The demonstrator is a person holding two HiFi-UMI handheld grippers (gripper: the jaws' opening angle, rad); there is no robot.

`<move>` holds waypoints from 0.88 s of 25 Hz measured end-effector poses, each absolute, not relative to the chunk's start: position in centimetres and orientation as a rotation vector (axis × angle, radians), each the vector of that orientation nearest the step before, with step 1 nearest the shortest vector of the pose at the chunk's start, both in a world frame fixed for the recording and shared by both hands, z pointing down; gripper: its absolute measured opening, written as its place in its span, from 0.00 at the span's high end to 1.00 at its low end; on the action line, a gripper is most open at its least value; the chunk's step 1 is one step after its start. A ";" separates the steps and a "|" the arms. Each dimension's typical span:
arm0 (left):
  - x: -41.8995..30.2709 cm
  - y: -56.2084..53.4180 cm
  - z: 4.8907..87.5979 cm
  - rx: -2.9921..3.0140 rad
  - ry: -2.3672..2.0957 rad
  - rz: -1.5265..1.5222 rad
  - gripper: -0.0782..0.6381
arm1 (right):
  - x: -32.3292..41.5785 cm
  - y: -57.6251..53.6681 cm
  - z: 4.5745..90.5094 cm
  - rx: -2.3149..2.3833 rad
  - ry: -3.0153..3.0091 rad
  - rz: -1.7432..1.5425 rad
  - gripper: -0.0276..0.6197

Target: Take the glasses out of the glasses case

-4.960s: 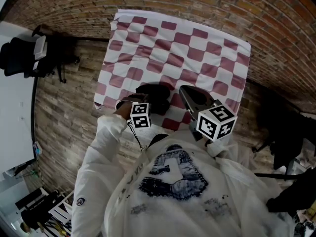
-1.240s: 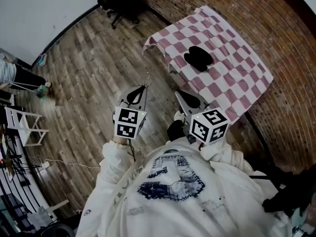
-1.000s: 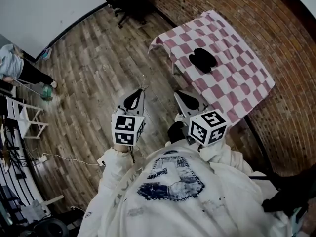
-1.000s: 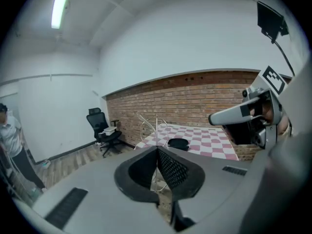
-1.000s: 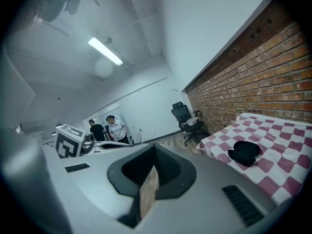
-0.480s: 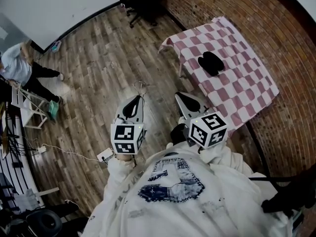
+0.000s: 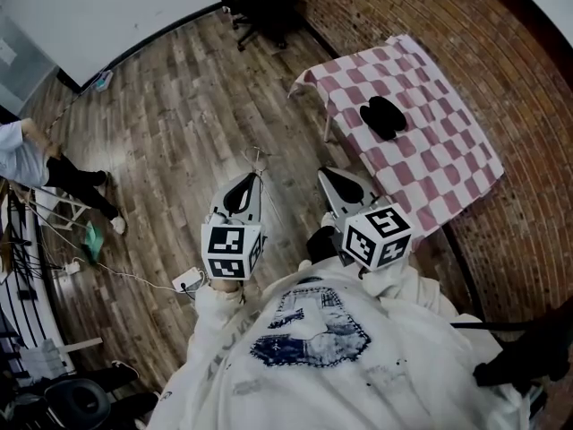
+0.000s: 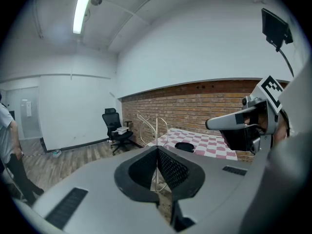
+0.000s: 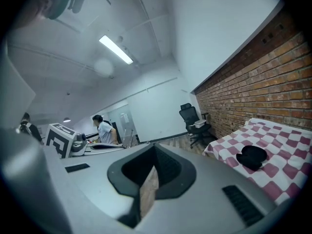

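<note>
While the left gripper clamps the glasses between its jaws, the right gripper has jaws closed, empty.

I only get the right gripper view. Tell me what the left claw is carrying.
Observer: The left claw is shut on the glasses. Their thin wire frame stands up past its tips.
Operator: Now place both claws against the table for me.
Observer: In the head view both claws hang over the wooden floor, short of the checkered table. The black case lies on its cloth, beyond the right claw.
</note>
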State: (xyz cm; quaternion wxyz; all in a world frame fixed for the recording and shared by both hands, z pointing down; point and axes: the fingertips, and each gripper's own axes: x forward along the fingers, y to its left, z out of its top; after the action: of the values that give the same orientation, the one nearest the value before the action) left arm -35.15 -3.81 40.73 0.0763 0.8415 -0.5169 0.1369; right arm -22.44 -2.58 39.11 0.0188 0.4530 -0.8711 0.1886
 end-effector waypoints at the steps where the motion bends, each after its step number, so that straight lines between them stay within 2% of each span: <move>1: -35.1 -3.7 40.7 2.525 -1.546 0.409 0.87 | -22.4 -2.5 39.1 1.408 -2.704 0.577 0.94; 22: -33.5 -3.1 40.7 2.546 -1.493 0.392 0.87 | -21.4 -1.9 39.4 1.419 -2.693 0.590 0.94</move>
State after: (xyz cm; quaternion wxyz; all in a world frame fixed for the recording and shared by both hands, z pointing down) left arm -33.51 -3.13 40.67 0.0820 0.8522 -0.4999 0.1311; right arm -21.40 -1.88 39.40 0.0205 0.4576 -0.8684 0.1901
